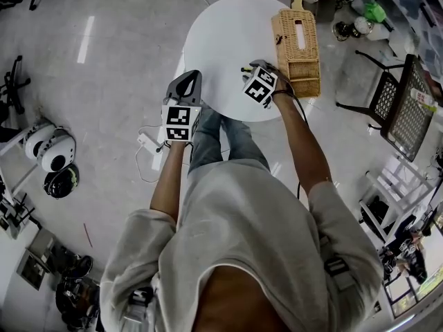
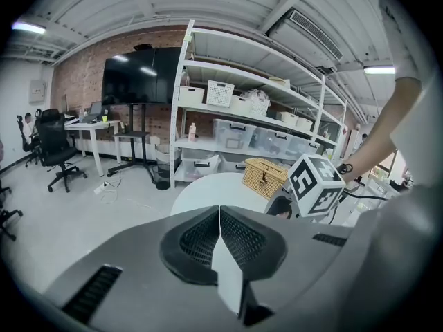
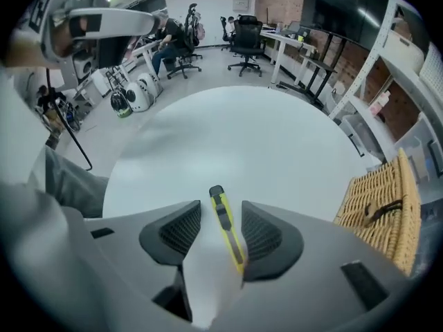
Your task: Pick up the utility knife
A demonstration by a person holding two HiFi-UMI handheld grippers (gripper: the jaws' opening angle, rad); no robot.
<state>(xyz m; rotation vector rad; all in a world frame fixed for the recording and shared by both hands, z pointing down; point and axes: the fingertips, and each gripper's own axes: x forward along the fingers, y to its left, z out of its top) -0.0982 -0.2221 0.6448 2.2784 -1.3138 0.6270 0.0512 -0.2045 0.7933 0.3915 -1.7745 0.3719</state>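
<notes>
right claw [image 3: 220, 206]: open, pointing steeply down at the table, one pad on each side of the knife, neither pressing it
knife [image 3: 228, 228]: yellow with a dark slider, flat on my white table [image 3: 242, 137], between the right jaws, nearer the 3 o'clock pad, far end pointing to 12 o'clock
left claw [image 2: 220, 210]: closed, nothing in it, at the table's edge, 9 o'clock of the right claw in the head view
basket [image 3: 381, 206]: wicker, on the table, 3 o'clock of the knife, well apart
</notes>
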